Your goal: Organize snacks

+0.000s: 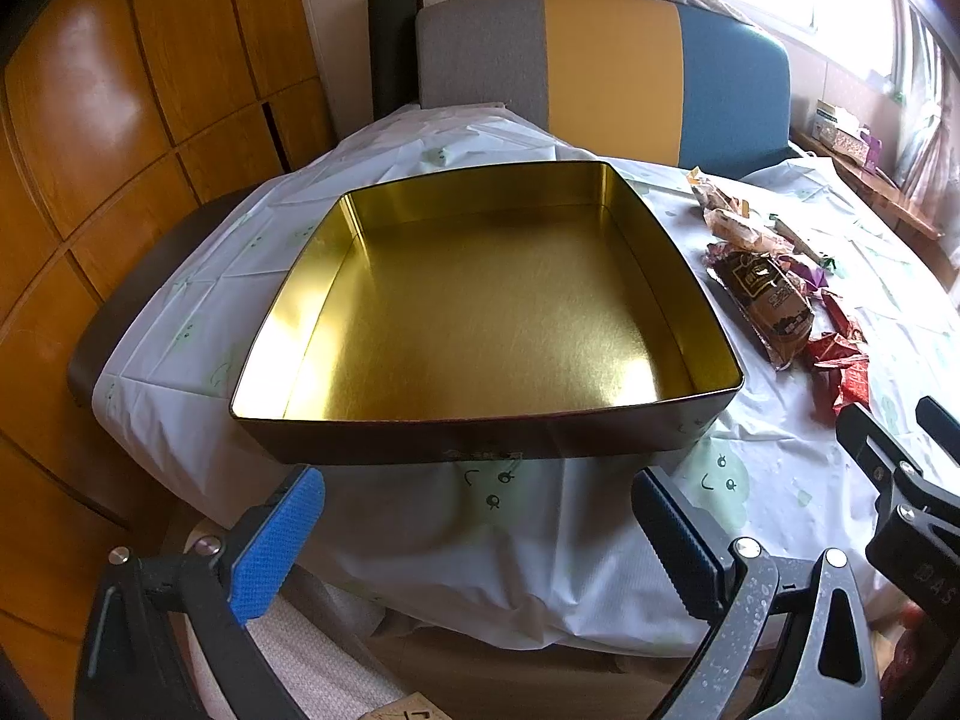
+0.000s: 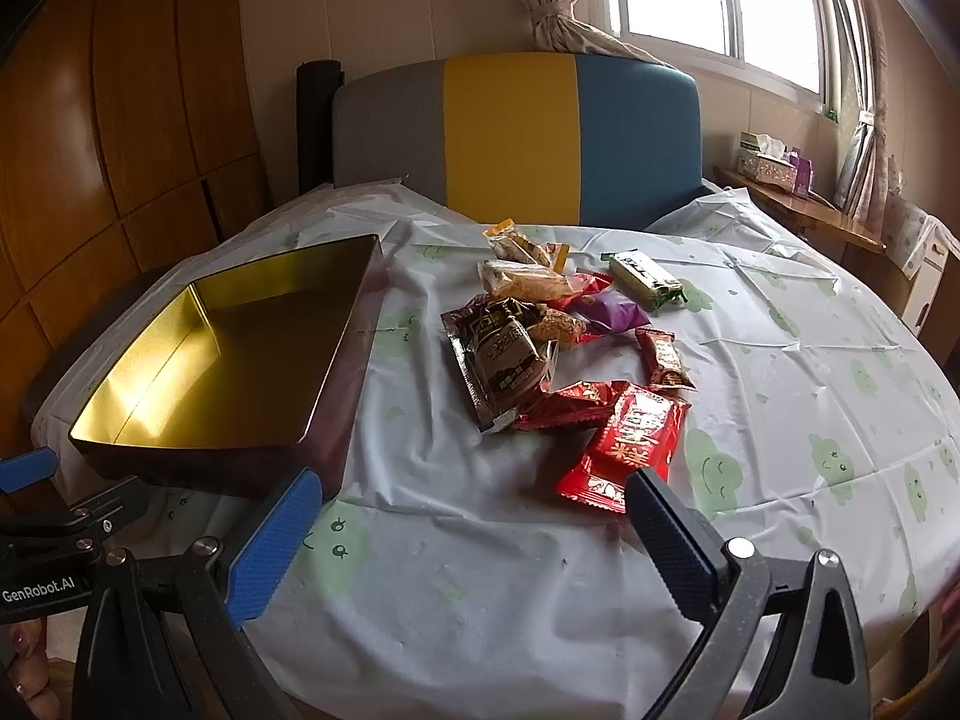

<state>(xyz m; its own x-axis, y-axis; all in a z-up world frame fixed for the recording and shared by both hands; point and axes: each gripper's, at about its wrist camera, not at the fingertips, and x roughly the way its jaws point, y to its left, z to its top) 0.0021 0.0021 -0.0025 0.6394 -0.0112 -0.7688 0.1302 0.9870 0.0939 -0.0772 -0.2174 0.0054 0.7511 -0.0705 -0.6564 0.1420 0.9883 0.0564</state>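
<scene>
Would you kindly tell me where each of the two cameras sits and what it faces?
Left wrist: on the left tool, low at the table's near edge, facing the empty gold tin; its blue-padded fingers stand apart, and the right tool shows at the right edge.
Right wrist: on the right tool, further right, facing the snack pile; fingers apart, left tool at the left edge, fingertips of a hand lower left.
Shared: tin, snacks, tablecloth, tricolour chair.
</scene>
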